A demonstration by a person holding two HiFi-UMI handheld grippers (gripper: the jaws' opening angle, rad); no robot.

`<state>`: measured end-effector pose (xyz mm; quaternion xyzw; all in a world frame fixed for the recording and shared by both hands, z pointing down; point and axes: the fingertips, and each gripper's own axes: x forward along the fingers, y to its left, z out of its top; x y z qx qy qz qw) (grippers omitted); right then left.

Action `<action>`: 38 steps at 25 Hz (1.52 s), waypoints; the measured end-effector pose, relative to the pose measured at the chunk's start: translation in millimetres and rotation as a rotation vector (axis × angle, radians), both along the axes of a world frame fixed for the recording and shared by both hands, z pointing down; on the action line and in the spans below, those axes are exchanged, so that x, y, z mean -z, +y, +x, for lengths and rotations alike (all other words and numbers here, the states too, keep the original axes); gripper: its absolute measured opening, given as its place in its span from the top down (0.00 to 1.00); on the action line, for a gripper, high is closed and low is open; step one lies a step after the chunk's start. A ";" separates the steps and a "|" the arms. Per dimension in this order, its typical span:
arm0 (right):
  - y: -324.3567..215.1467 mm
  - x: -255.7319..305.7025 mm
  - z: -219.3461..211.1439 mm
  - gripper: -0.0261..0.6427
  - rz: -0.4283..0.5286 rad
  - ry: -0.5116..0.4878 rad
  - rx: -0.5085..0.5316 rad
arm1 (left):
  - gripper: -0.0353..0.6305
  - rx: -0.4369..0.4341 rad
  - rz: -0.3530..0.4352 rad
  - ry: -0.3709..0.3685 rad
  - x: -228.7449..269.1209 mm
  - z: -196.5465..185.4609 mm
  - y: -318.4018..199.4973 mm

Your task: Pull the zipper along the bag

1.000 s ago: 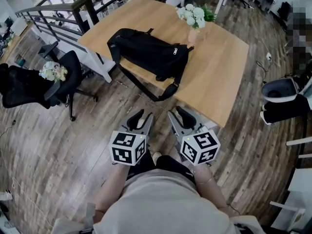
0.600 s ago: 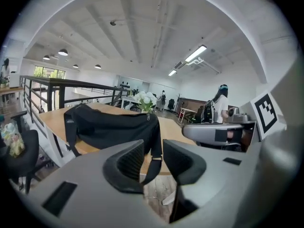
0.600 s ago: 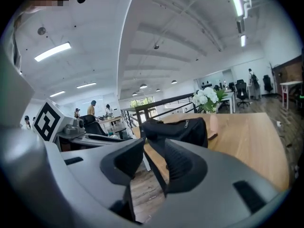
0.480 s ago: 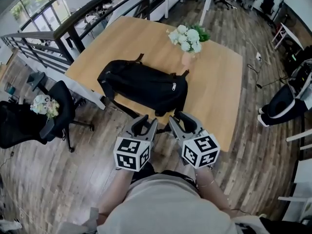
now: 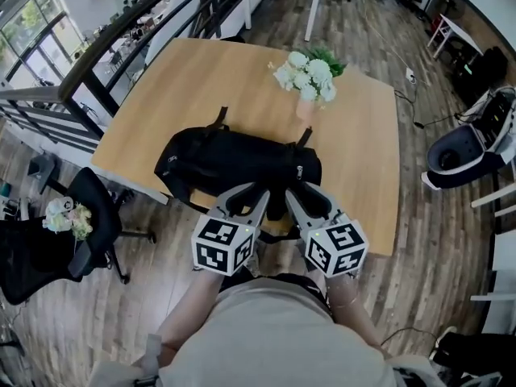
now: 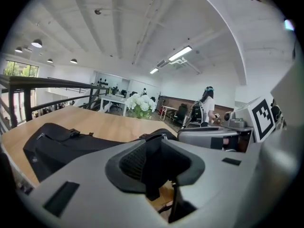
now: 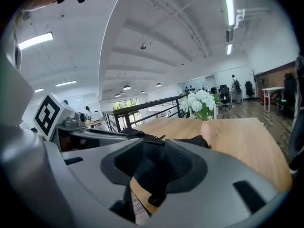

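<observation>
bag (image 5: 234,164) lies on its side at the near edge of the surface (image 5: 201,79), right ahead of both jaw sets, long axis running across them, so I'd guess the zip line runs side to side in easy reach

zipper pull (image 5: 299,170) looks like the small pale tab at the bag's right end, straight ahead of the right hand-held gripper (image 5: 305,200), near it but not touching

right hand-held gripper: jaws apart, nothing between the pads, only bag and surface edge seen through the gap; probably lined up on the pull for that reason

left hand-held gripper (image 5: 246,198): jaws also apart and empty, they have just been narrowing a bit with nothing between them; it sits just beside the right one, facing the bag's middle, likely to pin the fabric while the other one drags

vase of flowers (image 5: 309,75) stands beyond the bag, further ahead of the right hand-held gripper, clear of the zip path

zip pull not yet gripped, pulling not started
</observation>
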<state>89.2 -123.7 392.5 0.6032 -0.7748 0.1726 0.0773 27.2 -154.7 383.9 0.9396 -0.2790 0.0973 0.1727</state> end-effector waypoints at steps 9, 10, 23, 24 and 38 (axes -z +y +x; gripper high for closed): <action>-6.4 -5.6 28.7 0.76 -0.025 0.020 -0.172 | 0.81 -0.144 -0.038 0.007 -11.6 21.5 -18.0; -5.1 -7.4 31.4 0.76 -0.035 0.018 -0.187 | 0.81 -0.154 -0.045 0.006 -13.3 23.3 -17.7; 4.4 -34.4 61.1 0.76 -0.134 -0.012 -0.249 | 0.81 -0.126 -0.106 -0.024 -41.3 22.8 -20.0; 3.2 -35.4 63.6 0.75 -0.137 -0.016 -0.243 | 0.81 -0.123 -0.098 -0.017 -40.5 24.4 -20.4; -17.9 -33.5 61.0 0.68 -0.155 -0.102 -0.109 | 0.81 -0.154 0.056 -0.102 -25.1 66.0 -20.3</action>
